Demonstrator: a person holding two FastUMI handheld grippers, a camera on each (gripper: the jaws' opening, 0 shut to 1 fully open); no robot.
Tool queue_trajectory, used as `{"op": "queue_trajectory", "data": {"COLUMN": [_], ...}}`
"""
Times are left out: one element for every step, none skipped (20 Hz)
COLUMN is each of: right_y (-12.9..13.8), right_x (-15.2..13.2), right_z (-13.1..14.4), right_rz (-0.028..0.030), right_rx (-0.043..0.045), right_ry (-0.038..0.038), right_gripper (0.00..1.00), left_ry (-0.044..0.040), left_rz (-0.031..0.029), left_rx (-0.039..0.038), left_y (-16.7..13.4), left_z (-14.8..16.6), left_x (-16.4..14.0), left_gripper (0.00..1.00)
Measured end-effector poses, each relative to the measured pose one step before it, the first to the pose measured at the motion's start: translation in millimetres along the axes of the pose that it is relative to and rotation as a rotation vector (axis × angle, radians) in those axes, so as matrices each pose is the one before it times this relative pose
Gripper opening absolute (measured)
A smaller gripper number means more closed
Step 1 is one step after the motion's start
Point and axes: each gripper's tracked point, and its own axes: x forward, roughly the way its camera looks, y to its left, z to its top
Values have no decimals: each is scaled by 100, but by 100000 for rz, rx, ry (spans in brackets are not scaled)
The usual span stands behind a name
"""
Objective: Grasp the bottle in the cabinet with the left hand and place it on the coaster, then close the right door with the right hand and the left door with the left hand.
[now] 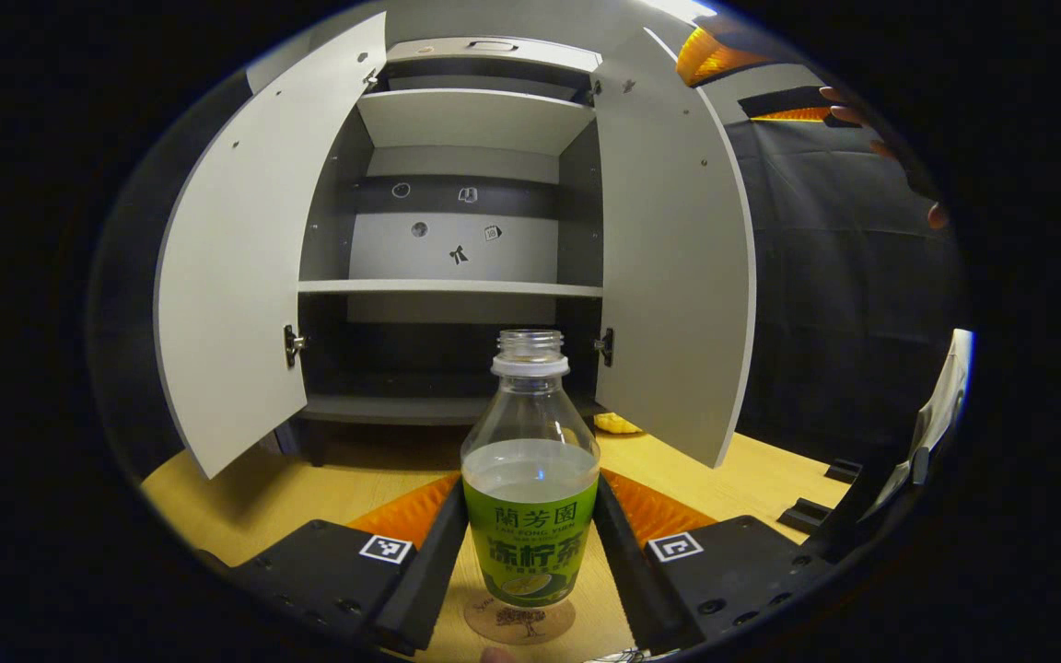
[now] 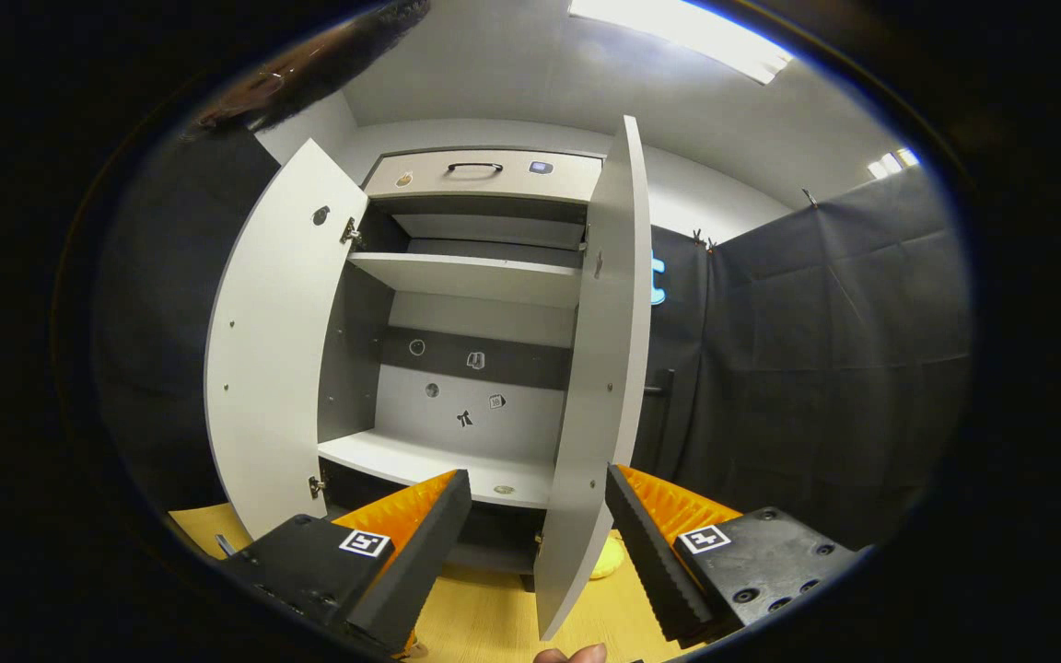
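Note:
A clear bottle [image 1: 530, 497] with a green label, no cap and some liquid stands upright on a round coaster [image 1: 519, 622] on the wooden table. My left gripper [image 1: 530, 493] holds it, one finger pressed on each side of the label. Behind it the grey cabinet [image 1: 457, 285] has its left door [image 1: 236, 276] and right door [image 1: 669, 276] swung wide. My right gripper [image 2: 538, 488] is open in front of the right door [image 2: 600, 368], whose front edge lies between the fingers but farther off. Up at the right in the left gripper view, the other gripper [image 1: 715, 55] shows beside a hand [image 1: 862, 120].
The cabinet shelves [image 2: 457, 460] are bare, with a drawer [image 2: 484, 175] on top. A small yellow object [image 1: 618, 424] lies on the table [image 1: 245, 497] at the cabinet's foot. Black cloth [image 2: 816, 368] hangs to the right. A white item [image 1: 945, 396] stands at the far right.

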Motion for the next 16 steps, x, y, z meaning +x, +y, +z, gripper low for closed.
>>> {"op": "queue_trajectory", "data": {"right_y": [149, 198, 274, 152, 195, 199, 199, 217, 184, 134, 82, 101, 165, 58, 30, 31], "right_x": [-38, -81, -73, -38, -65, -17, 5, 14, -76, -66, -93, -60, -15, -51, -62, -27], "right_z": [-199, -183, -263, -118, -190, -136, -155, -218, -125, 26, 68, 73, -117, -101, -170, -116], "right_rz": [234, 537, 611, 295, 305, 256, 535, 603, 571, 369, 390, 266, 350, 51, -46, -47], "right_rx": [-136, 385, 280, 110, 32, -89, -240, -440, -453, -816, -965, -844, -626, -411, -181, 88], "right_ry": [729, 737, 596, 425, 362, 440, 526, 934, 640, 137, -243, -213, 197, 341, 395, 414], "right_gripper": [97, 97, 97, 98, 98, 98, 98, 97, 97, 98, 98, 98, 98, 97, 98, 98], "left_ry": [-13, 160, 388, 117, -148, 716, 671, -185, -523, 36, -59, -37, 838, 1606, -825, 752], "left_rz": [-12, 550, 823, 770, 447, -177, 128, 103, 94, -284, -156, -219, 160, 531, -75, -965], "left_rx": [-1334, -658, -54, 214, 67, 221, 838, 929, 835, 848, 1159, 585, 196, 65, 143, -246], "left_y": [124, 196, 318, 272, 180, -89, 22, 102, -52, 33, -127, 28, 92, 199, 53, -260], "left_z": [-528, -590, -509, -473, -250, -546, -375, -228, -76, -284, -222, -228, -287, -471, 165, -4], "left_x": [-174, -117, -125, 27, 62, 72, 82, 155, 57, 140, 29, 25, 110, 18, -18, 56], "left_gripper": [78, 78, 78, 78, 78, 78, 78, 78, 78, 78, 78, 78, 78, 78, 80, 80]}}
